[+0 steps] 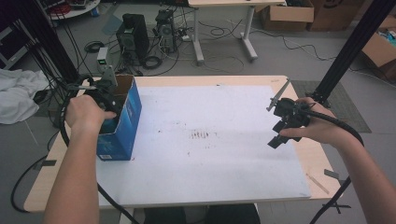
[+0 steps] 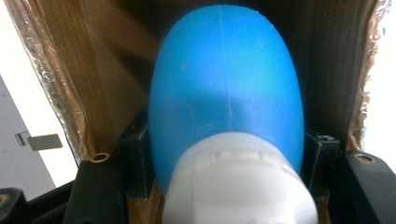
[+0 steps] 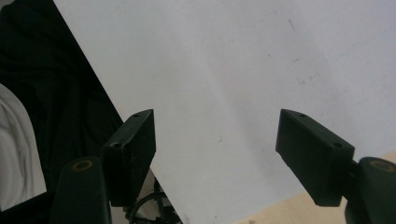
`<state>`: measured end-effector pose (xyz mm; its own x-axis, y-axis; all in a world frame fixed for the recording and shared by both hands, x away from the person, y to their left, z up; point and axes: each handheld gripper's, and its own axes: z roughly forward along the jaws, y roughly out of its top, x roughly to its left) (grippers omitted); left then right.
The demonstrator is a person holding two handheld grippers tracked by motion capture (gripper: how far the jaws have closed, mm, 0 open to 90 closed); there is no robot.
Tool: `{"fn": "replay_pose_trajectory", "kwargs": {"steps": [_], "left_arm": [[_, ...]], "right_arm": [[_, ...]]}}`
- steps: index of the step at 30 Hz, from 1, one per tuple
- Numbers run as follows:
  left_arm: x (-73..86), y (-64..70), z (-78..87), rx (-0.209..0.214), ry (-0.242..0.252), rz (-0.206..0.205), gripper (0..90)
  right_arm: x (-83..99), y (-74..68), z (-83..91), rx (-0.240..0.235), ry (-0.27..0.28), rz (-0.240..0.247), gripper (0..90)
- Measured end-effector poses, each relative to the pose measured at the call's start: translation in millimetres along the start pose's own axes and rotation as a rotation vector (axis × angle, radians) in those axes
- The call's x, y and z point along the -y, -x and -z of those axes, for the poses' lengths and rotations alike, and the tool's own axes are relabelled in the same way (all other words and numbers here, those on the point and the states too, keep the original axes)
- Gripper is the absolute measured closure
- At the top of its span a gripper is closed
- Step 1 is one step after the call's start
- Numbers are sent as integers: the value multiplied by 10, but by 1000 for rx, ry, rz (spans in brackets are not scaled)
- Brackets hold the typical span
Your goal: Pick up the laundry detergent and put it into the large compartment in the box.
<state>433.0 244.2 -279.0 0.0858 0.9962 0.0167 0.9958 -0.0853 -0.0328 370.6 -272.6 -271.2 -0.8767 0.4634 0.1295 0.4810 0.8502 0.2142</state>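
Left gripper [image 2: 224, 154], inside the box [image 1: 132, 109], jaws clamp the blue bottle [image 2: 226, 88]; right gripper [image 3: 217, 154] jaws apart near the table [image 1: 261, 81] edge.

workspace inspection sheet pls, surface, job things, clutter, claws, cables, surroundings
surface: white sheet on a wooden table, faint dark marks near the middle
job's things: open blue box at the left edge; blue bottle with white cap inside it
clutter: nothing seen on the sheet
claws: left claw in the box, jaws against the bottle's sides; right claw open over the sheet, holding nothing
cables: black cable trails from the right claw; more on the floor
surroundings: computer towers, cardboard boxes, white cloth
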Motion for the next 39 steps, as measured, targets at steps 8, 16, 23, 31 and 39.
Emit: {"fn": "replay_pose_trajectory", "kwargs": {"steps": [8, 16, 23, 31, 39], "left_arm": [[1, 20, 11, -9, 3, 0, 369], [36, -1, 54, -25, 14, -3, 290], [75, 14, 192, -28, 44, -31, 236], [101, 120, 483, -29, 107, -95, 189], [86, 374, 732, 30, 177, -191, 168]], "right_arm": [[3, 1, -4, -1, -3, -2, 288], [5, -6, 6, 0, 3, 2, 288], [-3, -17, 6, 1, 0, 2, 288], [-33, -21, 10, 0, 5, -3, 288], [-58, -14, 0, -2, 6, -4, 286]]}}
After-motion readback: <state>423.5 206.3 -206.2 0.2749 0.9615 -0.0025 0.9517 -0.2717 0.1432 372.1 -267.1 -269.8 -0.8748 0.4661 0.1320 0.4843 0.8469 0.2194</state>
